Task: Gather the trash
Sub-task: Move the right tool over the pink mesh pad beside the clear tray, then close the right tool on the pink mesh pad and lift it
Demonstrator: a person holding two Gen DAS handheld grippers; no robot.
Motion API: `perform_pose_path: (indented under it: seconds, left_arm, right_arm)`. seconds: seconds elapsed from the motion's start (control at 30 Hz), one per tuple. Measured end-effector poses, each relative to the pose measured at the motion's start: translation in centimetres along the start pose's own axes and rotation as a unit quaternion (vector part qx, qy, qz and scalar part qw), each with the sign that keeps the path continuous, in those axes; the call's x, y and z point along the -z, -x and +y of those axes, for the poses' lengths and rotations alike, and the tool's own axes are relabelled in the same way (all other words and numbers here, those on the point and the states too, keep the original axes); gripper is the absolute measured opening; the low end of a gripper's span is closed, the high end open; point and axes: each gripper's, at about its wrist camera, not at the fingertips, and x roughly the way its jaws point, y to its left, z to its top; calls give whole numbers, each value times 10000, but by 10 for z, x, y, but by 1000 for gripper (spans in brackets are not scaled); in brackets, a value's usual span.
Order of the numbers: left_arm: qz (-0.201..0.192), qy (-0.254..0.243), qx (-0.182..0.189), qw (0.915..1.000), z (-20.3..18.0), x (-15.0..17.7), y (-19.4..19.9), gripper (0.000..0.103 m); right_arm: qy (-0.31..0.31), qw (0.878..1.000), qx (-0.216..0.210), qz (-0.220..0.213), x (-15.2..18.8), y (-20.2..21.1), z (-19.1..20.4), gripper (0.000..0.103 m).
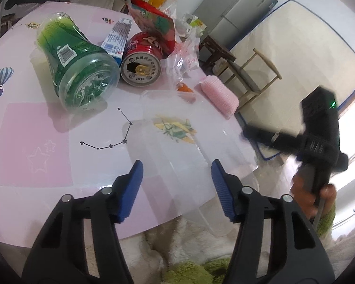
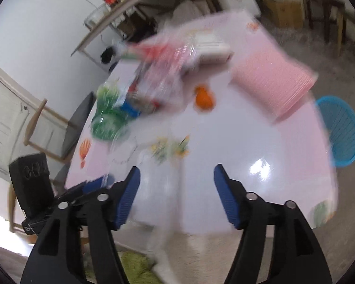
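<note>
Trash lies on the pink table (image 1: 35,142): a green plastic bottle (image 1: 75,66) on its side, a red can (image 1: 142,64), a blue-white carton (image 1: 117,37), a snack bag (image 1: 153,21) and a crumpled clear wrapper (image 1: 184,54). A clear plastic tray (image 1: 177,146) lies at the near edge and overhangs it. My left gripper (image 1: 177,172) is open with the tray between its blue pads, which do not visibly press it. My right gripper (image 2: 176,182) is open above the blurred clear tray (image 2: 158,189). A hand (image 1: 324,196) holds its black body (image 1: 319,130) to the right.
A pink sponge (image 1: 220,97) and a small orange piece (image 1: 184,87) lie near the table's right edge. A blue basket (image 2: 343,130) stands on the floor beside the table. Wooden chairs (image 1: 253,75) and a mattress (image 1: 295,47) stand beyond. The right wrist view is motion-blurred.
</note>
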Motion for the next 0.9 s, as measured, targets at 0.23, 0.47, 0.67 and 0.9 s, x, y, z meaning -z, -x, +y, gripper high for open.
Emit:
perform_pose_path:
  seconds: [0.23,0.47,0.67,0.9]
  left_arm:
    - [125,-50,-103,9999,-4,1,-3,50]
    - [168,-10,-199,9997,-4,-1,-8,50]
    - [159,-8,-254,9996,-2,-3,-6,50]
    - [118,23,-283,9995,-2,1,-3,50]
  right_arm:
    - [983,9900,979,-242,-75,-6,-42,93]
    - [1080,9881,1033,373,-120,-72,-72,94]
    - [1130,9837,1084,883,-109,-100,-69,93]
    - [1100,9790,1472,880,-73,-90,-46,90]
